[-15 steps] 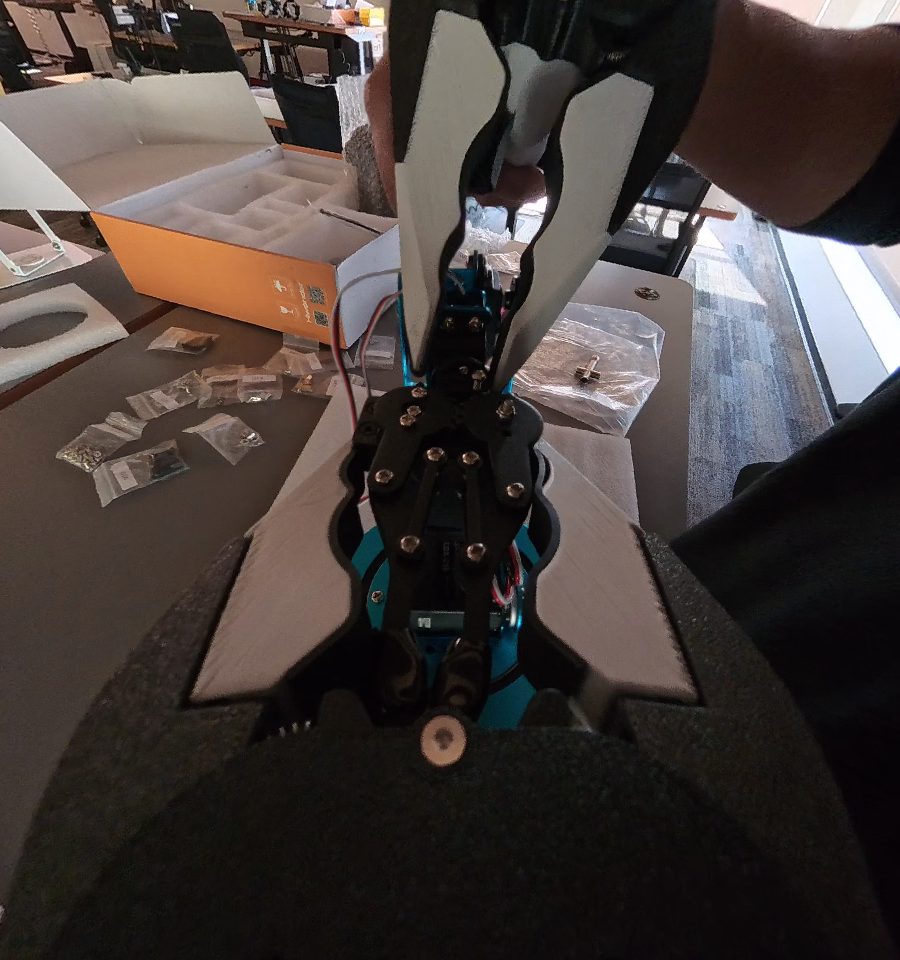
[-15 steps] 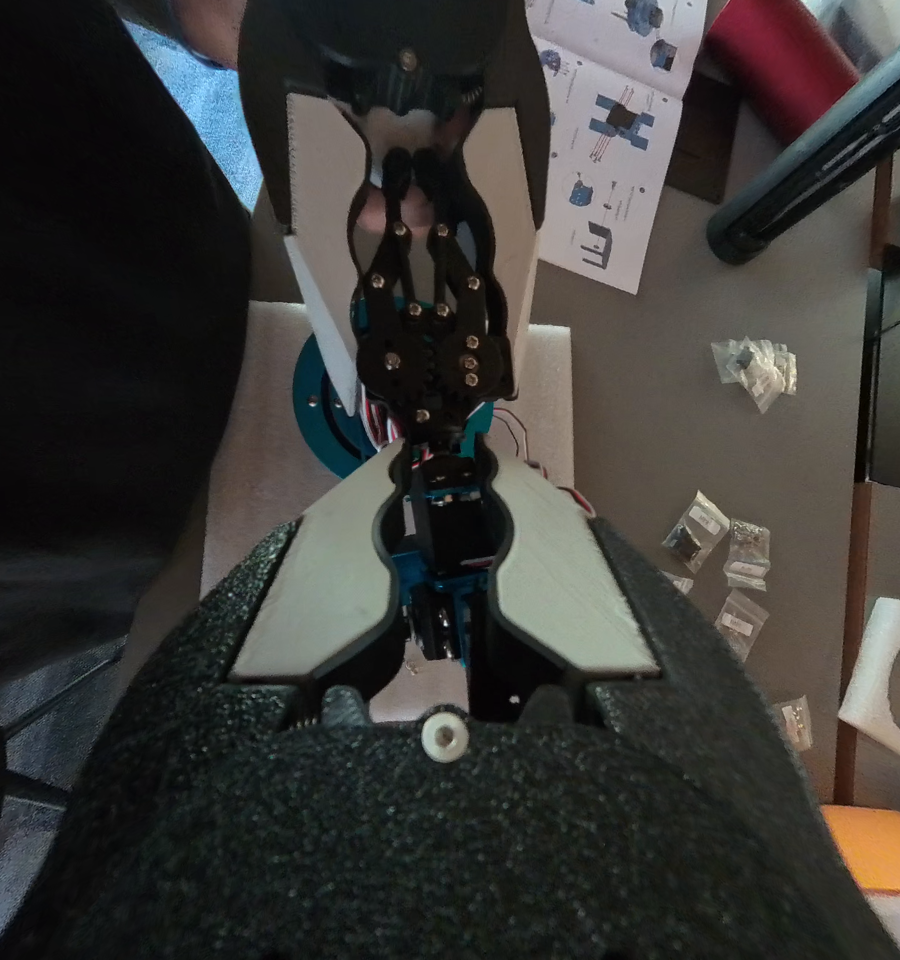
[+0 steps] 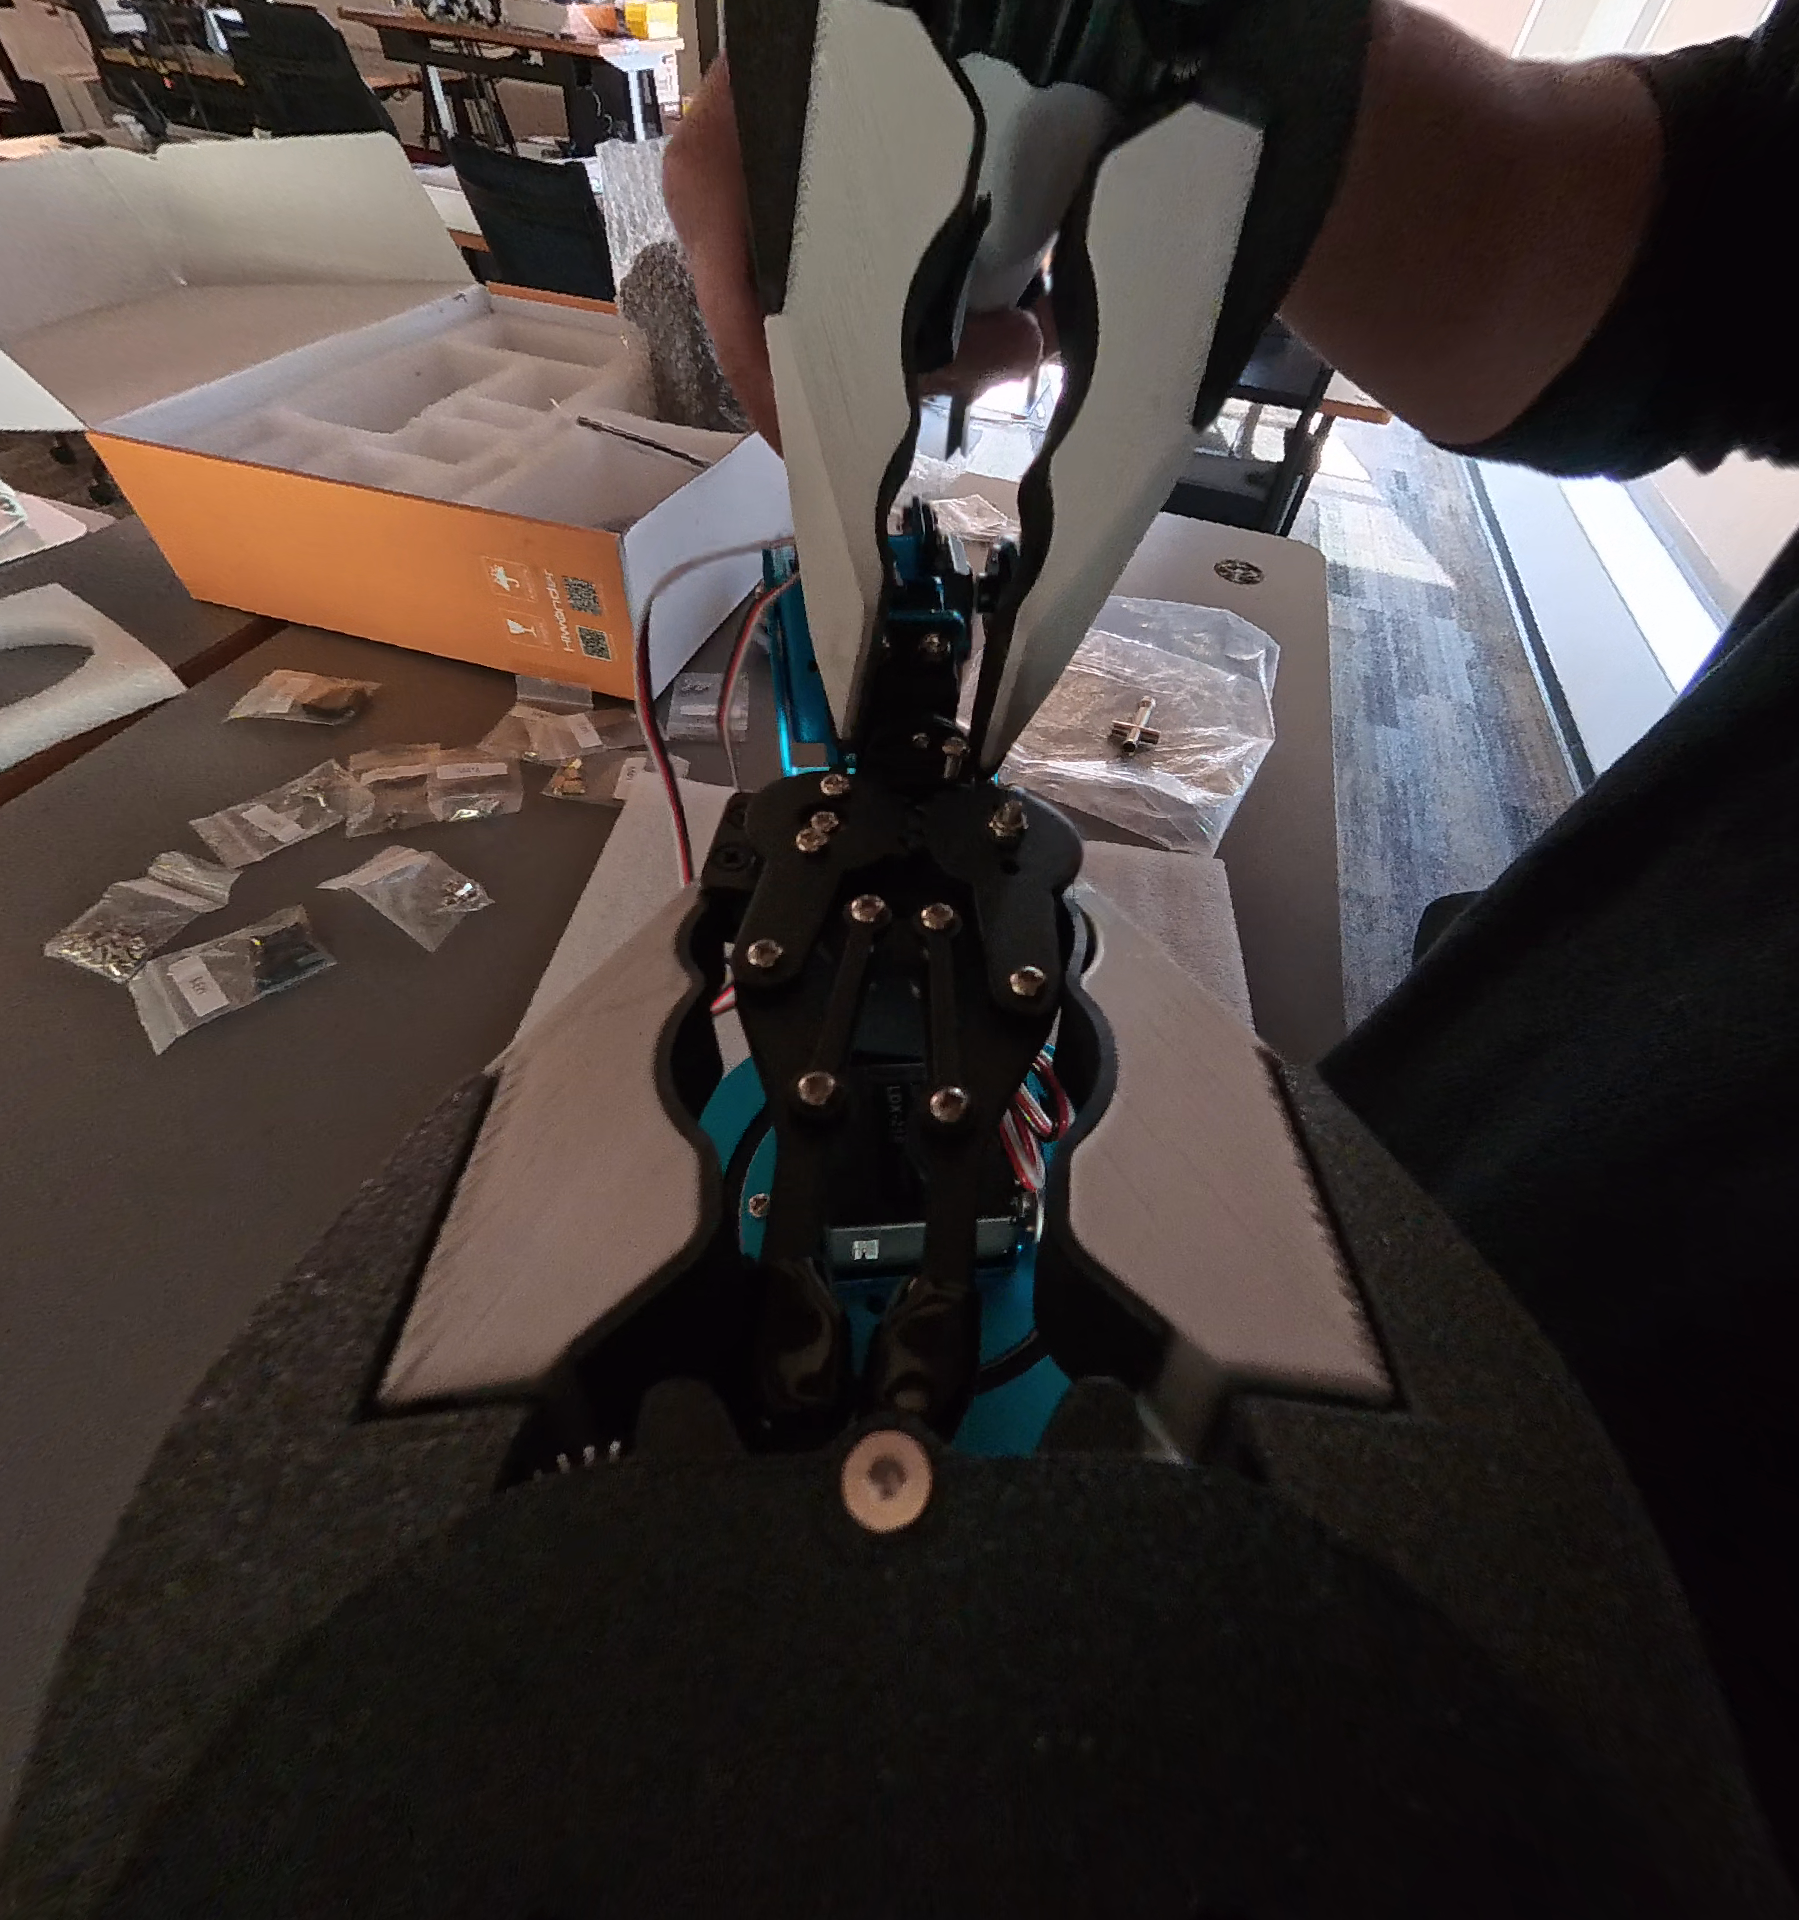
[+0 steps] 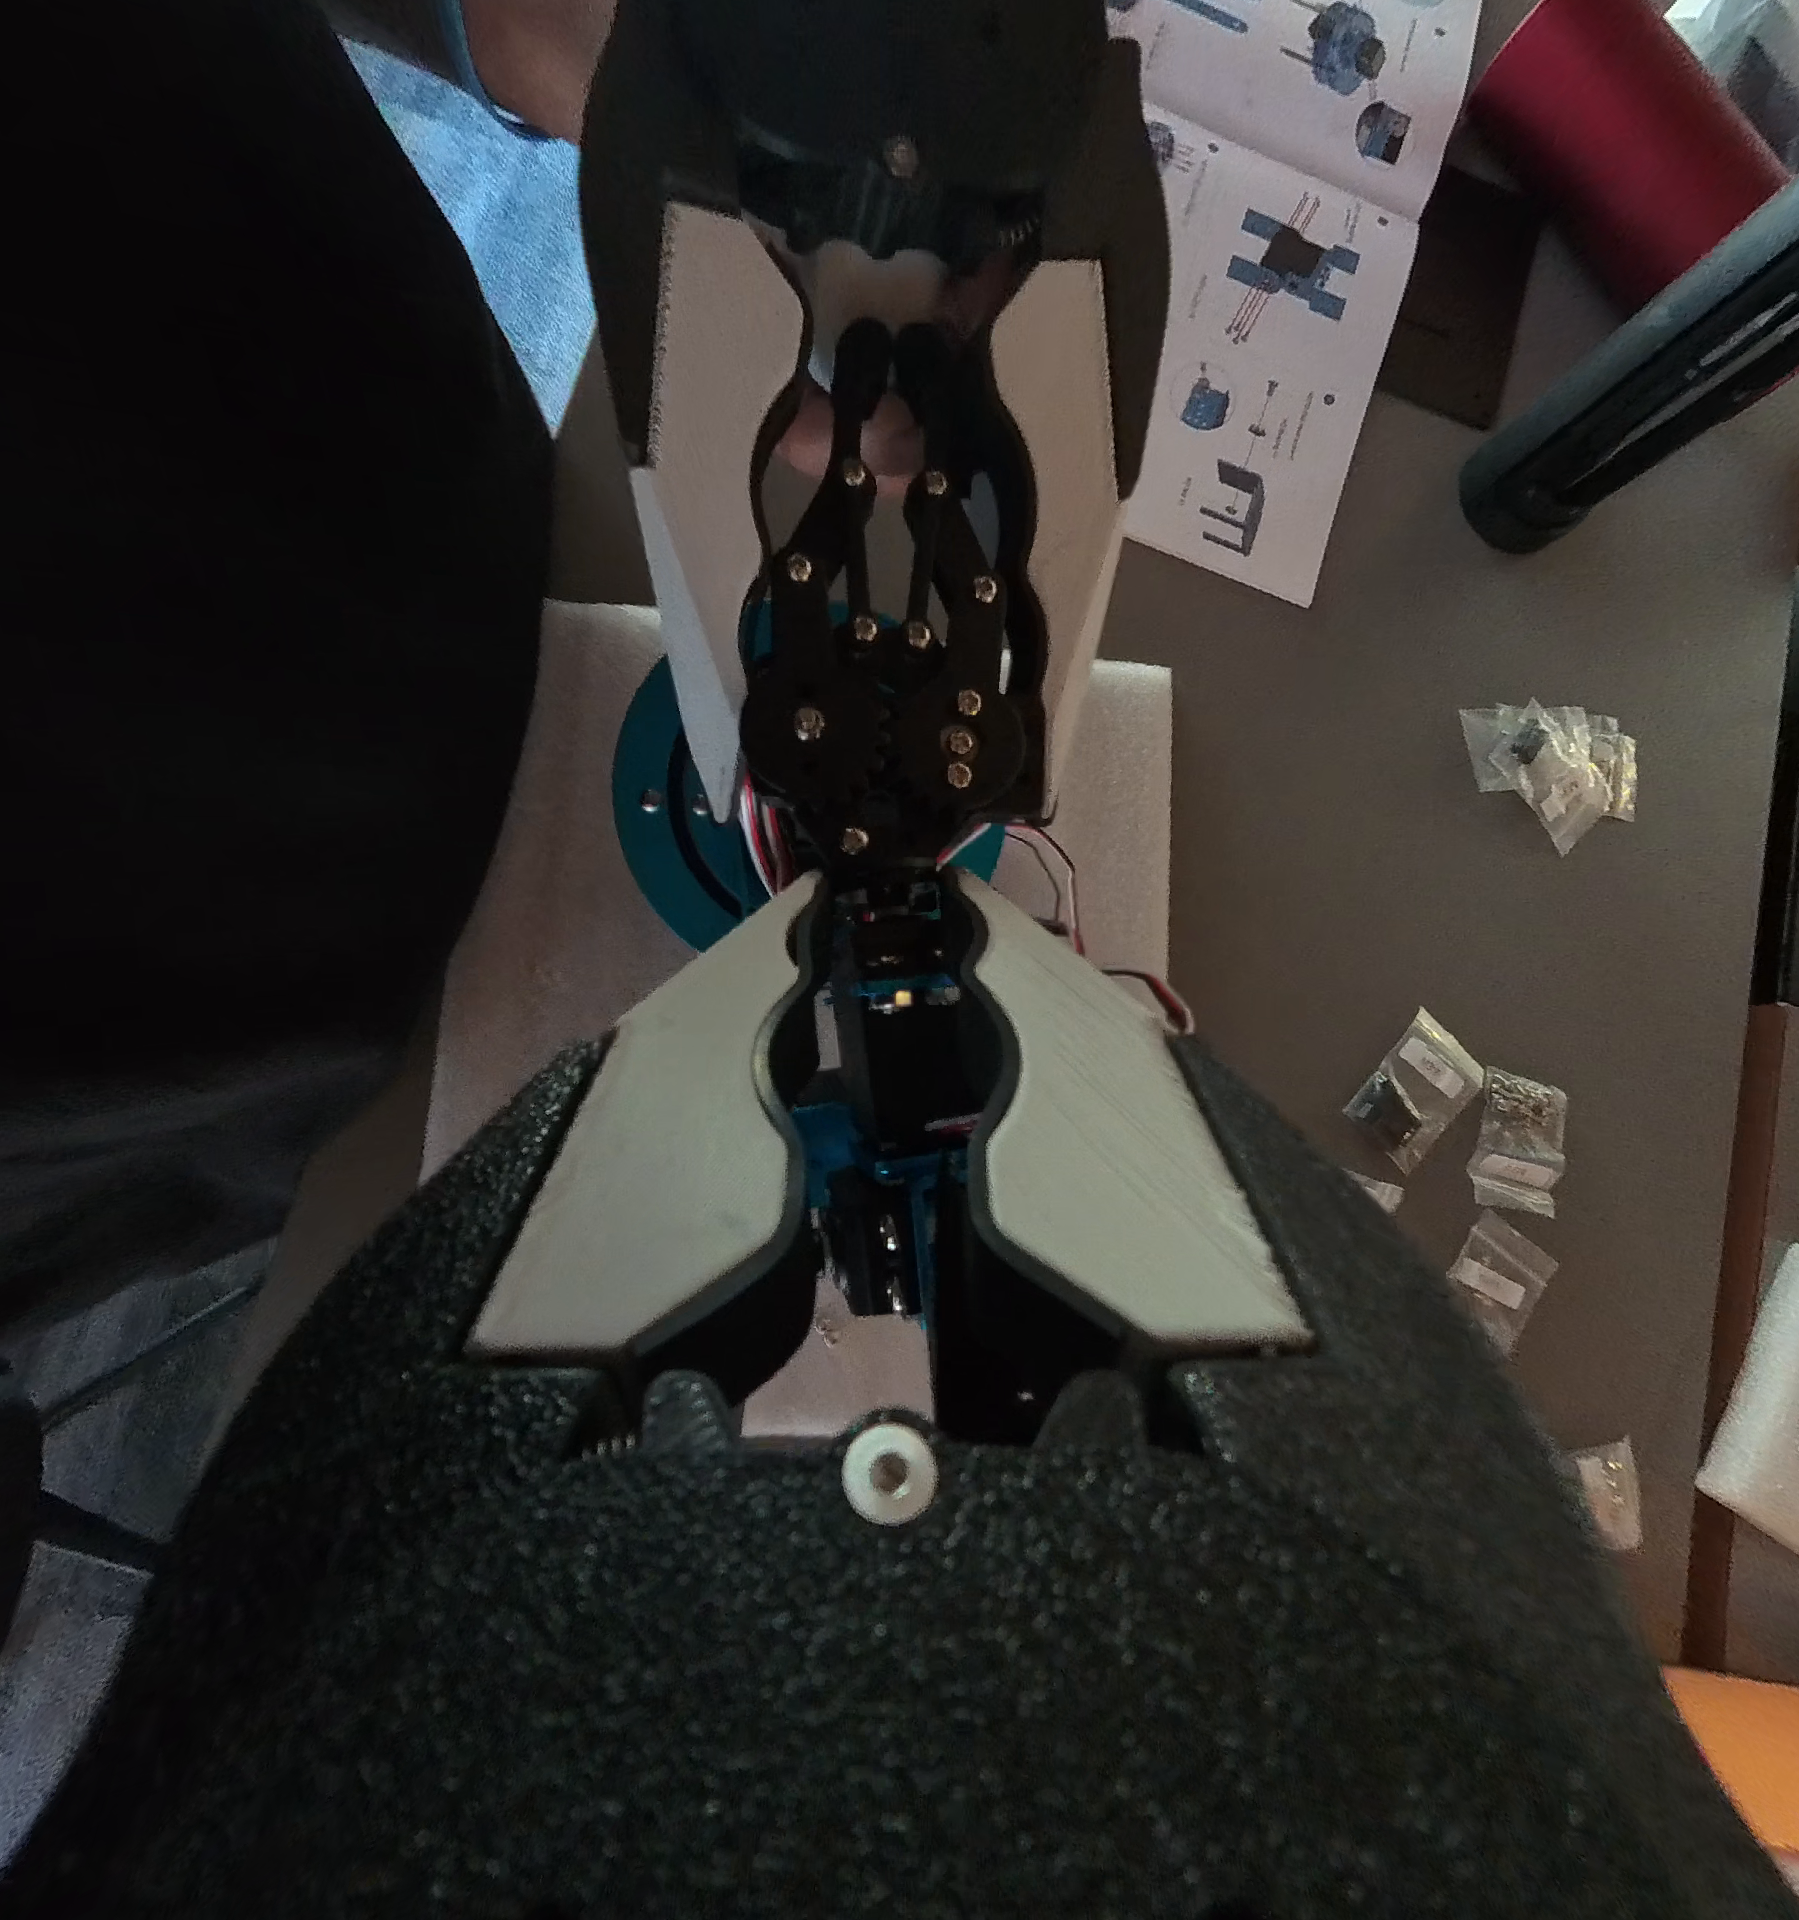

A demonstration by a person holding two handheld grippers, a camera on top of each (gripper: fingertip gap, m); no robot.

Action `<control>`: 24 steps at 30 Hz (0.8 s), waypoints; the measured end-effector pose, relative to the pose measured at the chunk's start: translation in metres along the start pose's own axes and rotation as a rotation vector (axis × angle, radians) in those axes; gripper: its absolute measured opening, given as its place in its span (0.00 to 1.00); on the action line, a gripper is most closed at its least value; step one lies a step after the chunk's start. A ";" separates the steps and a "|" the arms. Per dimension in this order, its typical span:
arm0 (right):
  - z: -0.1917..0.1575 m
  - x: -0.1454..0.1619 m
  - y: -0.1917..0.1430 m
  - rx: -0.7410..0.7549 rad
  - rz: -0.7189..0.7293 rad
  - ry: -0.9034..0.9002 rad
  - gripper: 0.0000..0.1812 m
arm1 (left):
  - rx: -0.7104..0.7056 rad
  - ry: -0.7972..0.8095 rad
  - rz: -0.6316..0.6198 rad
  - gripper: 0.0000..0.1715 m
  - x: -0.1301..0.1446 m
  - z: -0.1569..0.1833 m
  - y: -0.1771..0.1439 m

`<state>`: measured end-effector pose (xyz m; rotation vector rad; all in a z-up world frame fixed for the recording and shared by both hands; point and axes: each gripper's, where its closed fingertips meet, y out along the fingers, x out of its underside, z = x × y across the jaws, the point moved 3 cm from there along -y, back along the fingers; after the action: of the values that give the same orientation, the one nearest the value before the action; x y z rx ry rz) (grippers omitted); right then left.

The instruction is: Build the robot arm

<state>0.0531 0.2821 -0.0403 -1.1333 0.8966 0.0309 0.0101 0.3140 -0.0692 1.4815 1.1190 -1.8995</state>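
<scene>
Two handheld grippers meet from opposite sides on one small robot-arm kit (image 3: 890, 1039), which stands on a white foam pad (image 4: 1123, 790) in the middle of a dark table (image 3: 147, 1143). The left gripper (image 3: 890, 935) has its jaws a moderate way open, one white finger on each side of the kit's black claw linkage, close against it; I cannot tell for sure whether the pads press it or only bracket it. It seems placed so to keep the claw end steady. The right gripper (image 4: 879, 894) comes from the far side and above, and its jaws are narrowed around the blue and black servo section (image 4: 884, 1091) behind the claw; here the fingertips look closed on the body, though the exact contact is hidden by the fingers. In the left wrist view the same gripper appears at the top, its tips reaching down to the joint just behind the claw, with a person's hand (image 3: 729, 260) on it. The blue round base (image 4: 656, 821) lies under the arm on the foam. To the left on the table are small plastic bags of screws (image 3: 251, 914) and an open orange box (image 3: 375, 540) with white foam trays; farther right lies a clear bag with a metal tool (image 3: 1144, 717). In the right wrist view an instruction booklet (image 4: 1279, 291) lies open beyond the pad, probably for reference.
</scene>
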 end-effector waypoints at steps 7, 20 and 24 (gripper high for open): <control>-0.004 0.000 0.001 0.029 -0.087 -0.045 0.14 | -0.024 -0.001 -0.007 0.37 -0.001 0.002 0.001; 0.004 0.001 0.002 -0.033 -0.007 0.003 0.11 | -0.085 -0.019 -0.001 0.36 -0.007 -0.001 0.000; 0.004 -0.001 -0.001 -0.049 0.028 0.005 0.11 | -0.033 -0.001 -0.016 0.36 -0.011 -0.001 -0.001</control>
<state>0.0552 0.2849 -0.0384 -1.1669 0.9206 0.0734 0.0126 0.3141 -0.0585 1.4574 1.1592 -1.8834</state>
